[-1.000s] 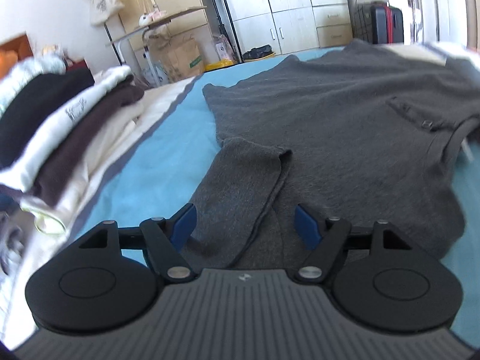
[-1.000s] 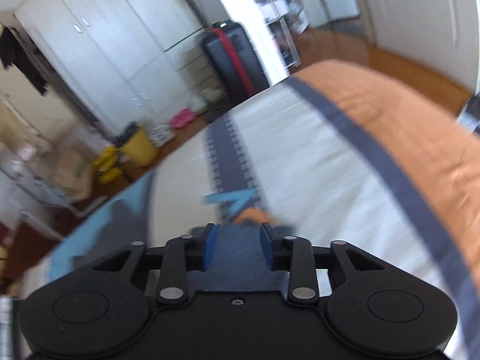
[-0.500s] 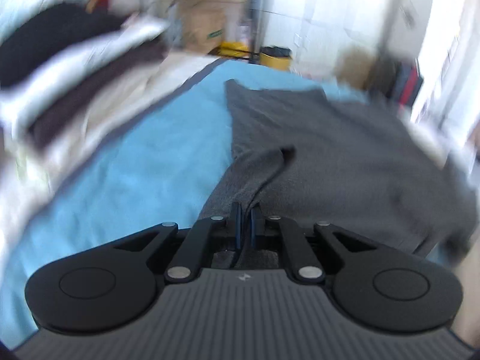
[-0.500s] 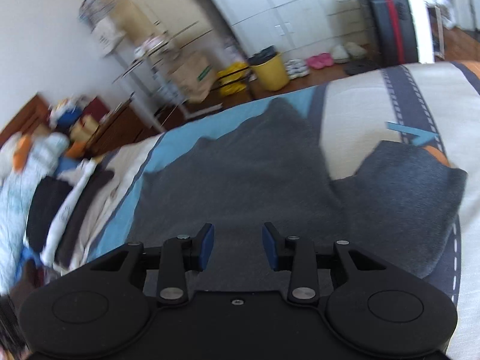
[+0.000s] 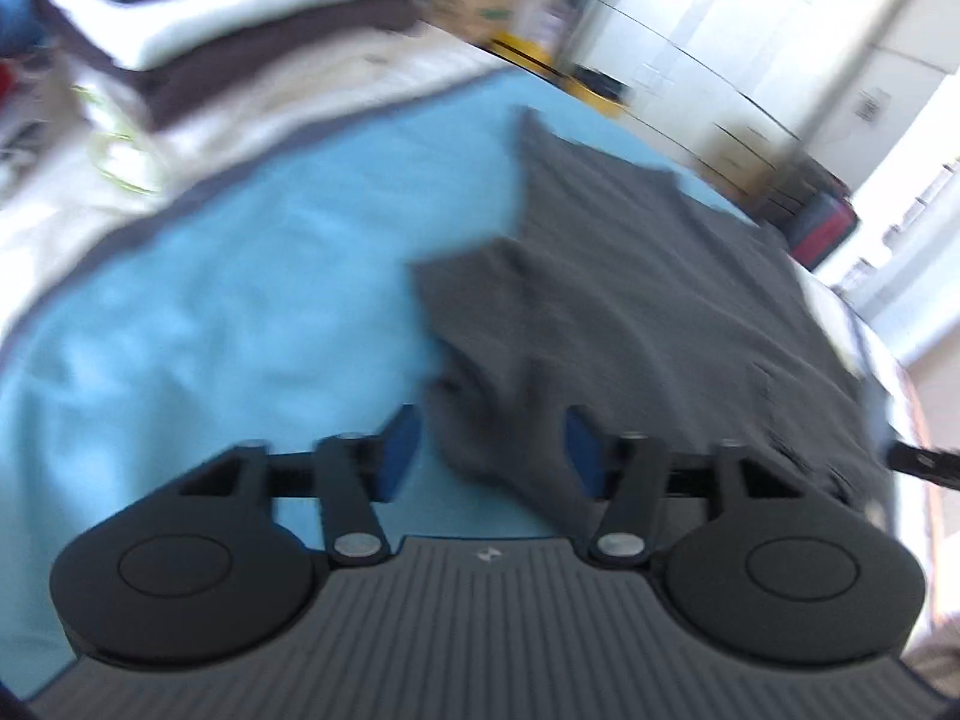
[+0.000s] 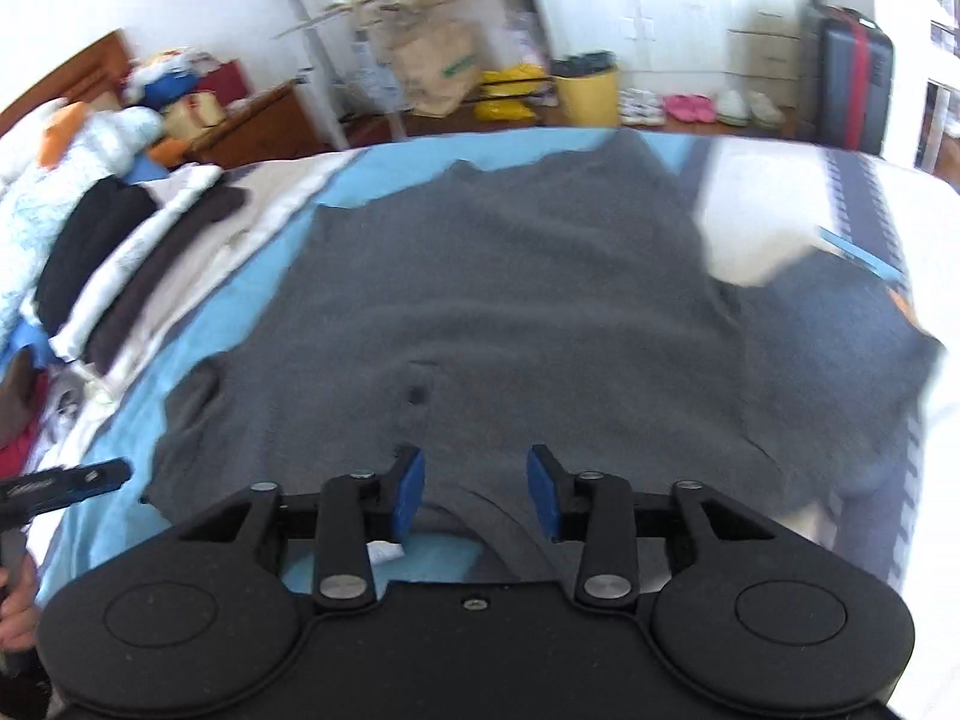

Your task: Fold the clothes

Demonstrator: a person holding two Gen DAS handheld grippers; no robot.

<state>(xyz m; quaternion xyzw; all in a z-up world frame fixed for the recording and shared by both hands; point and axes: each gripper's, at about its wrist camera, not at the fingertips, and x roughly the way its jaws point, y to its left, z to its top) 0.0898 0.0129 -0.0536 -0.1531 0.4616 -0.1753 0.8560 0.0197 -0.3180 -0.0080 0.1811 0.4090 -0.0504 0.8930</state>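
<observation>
A grey sweater (image 6: 510, 300) lies spread flat on the bed (image 5: 198, 324), on the blue part of the cover, and serves as the anchor for everything else. To the left of the sweater, along the bed's edge, sits a pile of folded clothes (image 6: 120, 264) in black, white and brown layers; the same pile (image 5: 228, 18) shows blurred in the left wrist view, beyond the sweater's left side. Just left of the sweater's near corner, the left gripper (image 5: 492, 450) hovers with its blue pads (image 5: 399, 450) spread wide apart and nothing between them; the folded-in left sleeve (image 5: 480, 324) of the sweater lies right ahead of it. From the right wrist view, the tip of that left gripper (image 6: 66, 483) pokes in at the sweater's lower left, with part of a hand (image 6: 15, 606) below it.

At the near edge of the sweater, about at its middle, the right gripper (image 6: 477, 492) hangs with its fingers parted and empty, over the collar area. To the right of the sweater body, its other sleeve (image 6: 840, 372) stretches out over the white striped part of the cover. Beyond the sweater's far edge stand a yellow bin (image 6: 585, 93) and, further right, a dark suitcase (image 6: 855, 84).
</observation>
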